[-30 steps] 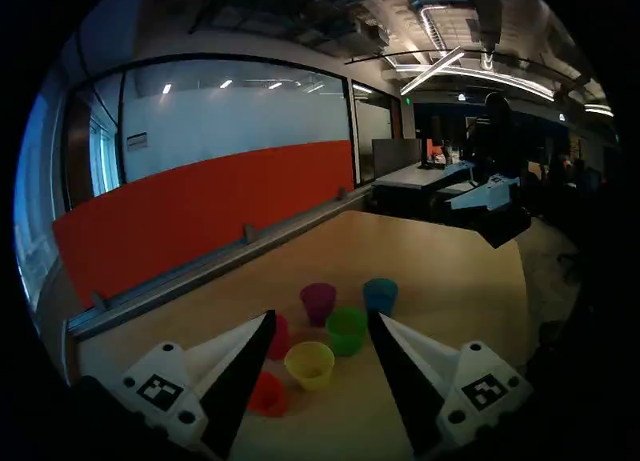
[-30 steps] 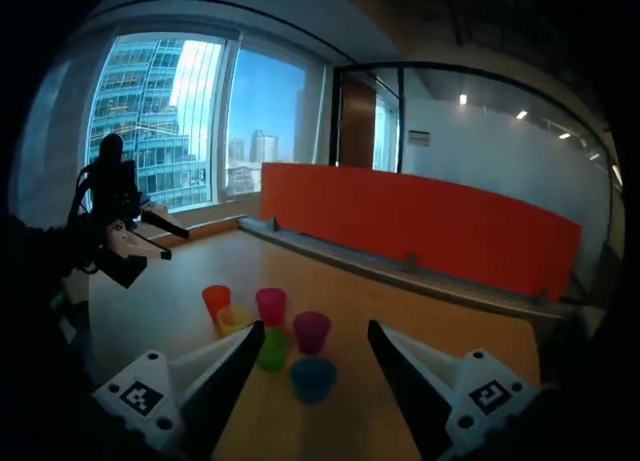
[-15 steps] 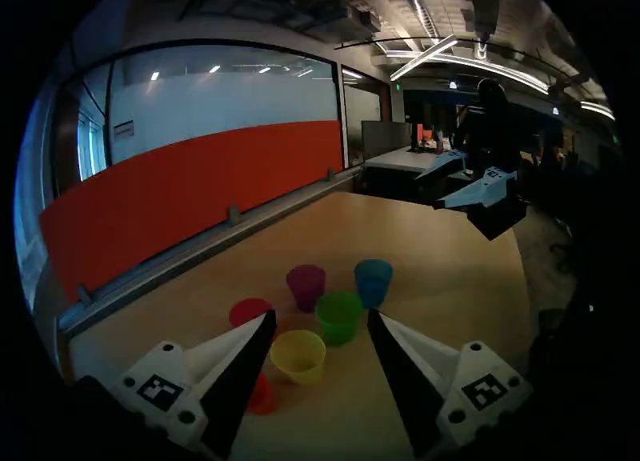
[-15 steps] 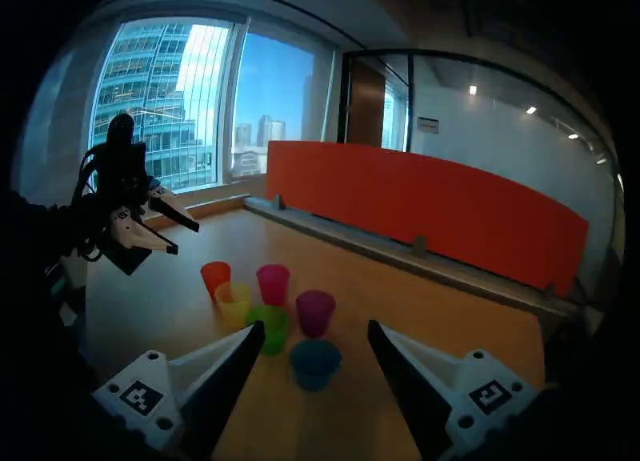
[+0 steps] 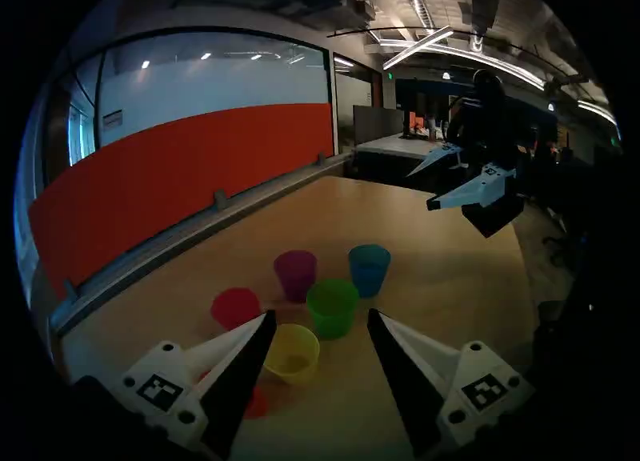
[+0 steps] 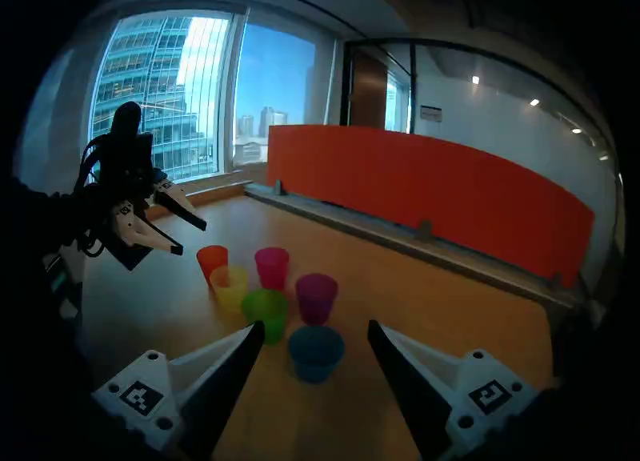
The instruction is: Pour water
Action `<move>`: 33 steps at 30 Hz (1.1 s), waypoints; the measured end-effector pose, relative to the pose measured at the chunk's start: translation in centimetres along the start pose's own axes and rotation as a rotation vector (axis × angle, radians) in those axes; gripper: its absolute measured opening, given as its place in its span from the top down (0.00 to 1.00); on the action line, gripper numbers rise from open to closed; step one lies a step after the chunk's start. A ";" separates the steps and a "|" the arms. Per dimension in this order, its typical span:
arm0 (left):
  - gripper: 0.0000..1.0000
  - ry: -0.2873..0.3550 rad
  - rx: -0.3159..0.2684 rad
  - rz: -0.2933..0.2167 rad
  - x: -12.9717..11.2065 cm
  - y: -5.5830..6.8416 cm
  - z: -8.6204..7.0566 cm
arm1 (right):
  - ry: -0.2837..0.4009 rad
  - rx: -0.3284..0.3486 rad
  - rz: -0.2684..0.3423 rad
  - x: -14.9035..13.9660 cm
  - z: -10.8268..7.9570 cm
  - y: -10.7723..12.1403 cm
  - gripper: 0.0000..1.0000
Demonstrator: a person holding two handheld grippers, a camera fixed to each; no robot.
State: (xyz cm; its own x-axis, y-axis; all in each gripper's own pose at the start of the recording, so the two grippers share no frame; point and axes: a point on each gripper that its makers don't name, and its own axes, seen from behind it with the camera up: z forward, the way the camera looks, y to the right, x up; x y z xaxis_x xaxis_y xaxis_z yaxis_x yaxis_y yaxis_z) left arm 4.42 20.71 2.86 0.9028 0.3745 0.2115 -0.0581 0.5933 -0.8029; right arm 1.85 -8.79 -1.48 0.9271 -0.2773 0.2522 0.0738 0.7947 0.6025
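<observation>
1. The wooden table (image 5: 456,301) now sits higher and fuller in both views than a second ago, so both grippers have probably dropped toward it.
2. The left gripper (image 5: 320,313) stays spread wide and empty at the bottom centre. In the right gripper view it has slid from the left edge toward the cups.
3. The right gripper (image 6: 314,325) is likewise agape with nothing held, and has closed in.
4. The six cups have grown in frame. The blue cup (image 6: 316,353) lies between the right fingertips, and the yellow cup (image 5: 292,353) between the left ones.
5. Judged so, this is approach. No cup is gripped, pouring has not begun, and I cannot tell which cup holds water.
</observation>
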 end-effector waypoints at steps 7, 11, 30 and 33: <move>0.16 -0.035 -0.021 0.003 -0.8 0.0 1.4 | -0.011 0.003 0.007 -0.7 0.9 0.3 0.00; 0.15 -0.060 -0.032 0.007 -1.4 0.1 2.3 | -0.018 0.004 0.002 -1.1 1.4 0.4 0.00; 0.15 -0.175 -0.045 0.042 -3.2 1.1 6.5 | -0.043 0.020 -0.014 -2.6 2.9 0.0 0.00; 0.15 -0.183 -0.048 0.045 -3.1 1.2 7.1 | -0.045 0.021 -0.016 -2.7 3.0 0.0 0.00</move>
State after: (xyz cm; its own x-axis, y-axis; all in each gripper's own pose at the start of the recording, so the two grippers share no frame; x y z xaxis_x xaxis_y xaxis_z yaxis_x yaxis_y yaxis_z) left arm -1.51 25.33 5.19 0.8070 0.5257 0.2691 -0.0719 0.5398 -0.8387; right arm -1.77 -9.61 0.07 0.9083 -0.3142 0.2762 0.0802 0.7787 0.6222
